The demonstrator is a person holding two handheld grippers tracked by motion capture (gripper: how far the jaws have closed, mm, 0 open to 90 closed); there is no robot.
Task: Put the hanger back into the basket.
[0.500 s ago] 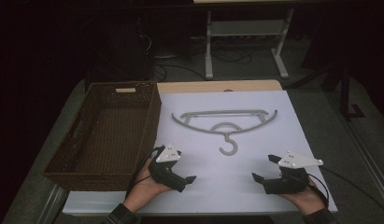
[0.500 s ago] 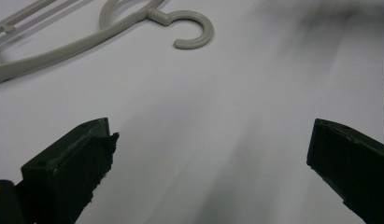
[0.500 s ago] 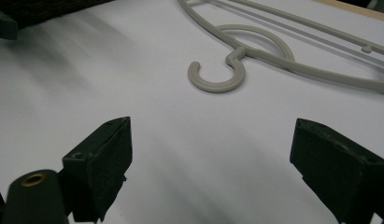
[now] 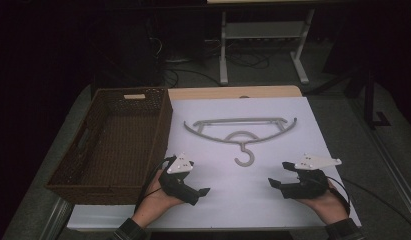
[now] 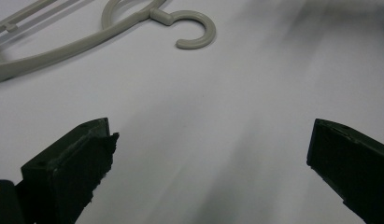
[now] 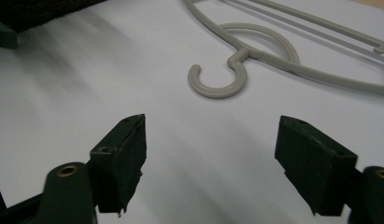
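Observation:
A grey plastic clothes hanger [image 4: 241, 121] lies flat on the white tabletop [image 4: 243, 210], its hook pointing toward the person. My left gripper [image 4: 200, 194] rests near the front edge, below and left of the hook, held in a hand. In the left gripper view its jaws [image 5: 212, 135] stand wide open over bare table, with the hanger [image 5: 209, 28] farther off. At the front right, a hand holds my right gripper [image 4: 278, 174]. It is open too [image 6: 210, 123], with nothing between the jaws, and the hanger's hook [image 6: 217, 91] lies just ahead.
A dark woven basket [image 4: 108, 189] stands on the left side of the table, right beside my left gripper. Behind the table are a metal rack's legs [image 4: 263, 35] and cables on the dark floor. Bare white surface lies between the two grippers.

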